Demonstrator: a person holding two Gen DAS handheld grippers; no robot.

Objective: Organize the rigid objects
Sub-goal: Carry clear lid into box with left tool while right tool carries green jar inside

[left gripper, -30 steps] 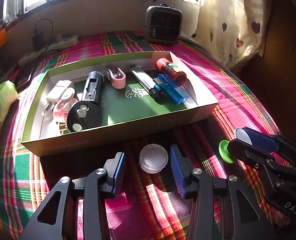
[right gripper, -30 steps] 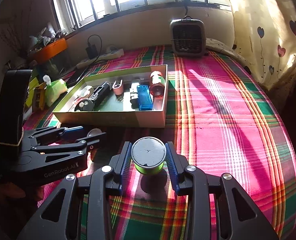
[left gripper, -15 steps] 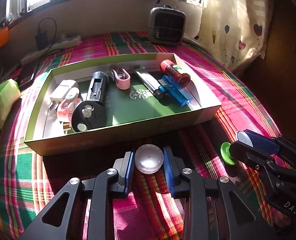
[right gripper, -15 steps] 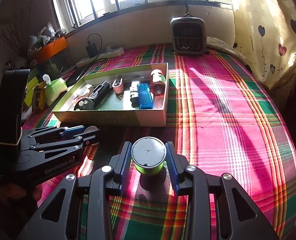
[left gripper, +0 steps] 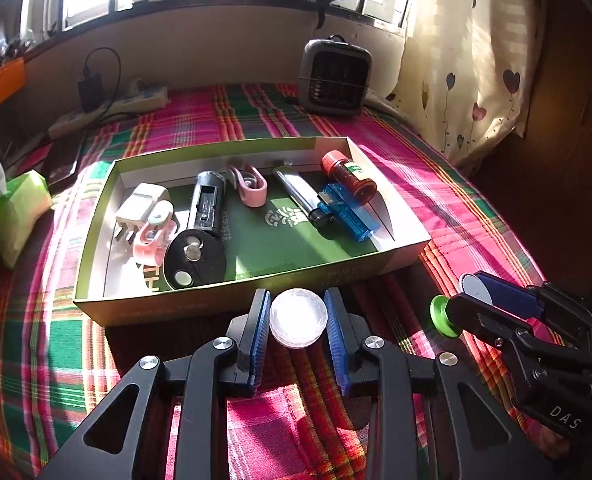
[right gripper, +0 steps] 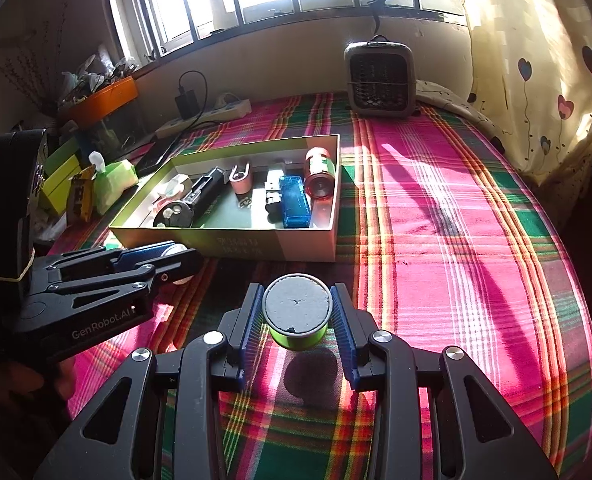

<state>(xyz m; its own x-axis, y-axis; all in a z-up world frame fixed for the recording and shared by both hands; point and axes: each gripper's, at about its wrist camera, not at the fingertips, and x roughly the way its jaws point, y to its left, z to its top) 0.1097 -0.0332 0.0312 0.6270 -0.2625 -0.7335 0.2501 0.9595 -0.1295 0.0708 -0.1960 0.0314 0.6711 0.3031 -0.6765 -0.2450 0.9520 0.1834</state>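
Left wrist view, left claw [left gripper: 298, 322] pinching clear ribbed round lid [left gripper: 298, 323], right claw [right gripper: 297, 316] gripping green spool [right gripper: 297, 311].

Box [left gripper: 256, 292] near wall directly ahead of left claw [left gripper: 298, 318]; open plaid cloth [right gripper: 456, 240] right of box.

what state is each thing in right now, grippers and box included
left gripper: shut on the clear round lid, in front of the box
right gripper: shut on the green spool, lifted above its shadow
box: open-topped, holding several items
red-capped bottle: lying on its side in the box
blue case: lying flat in the box
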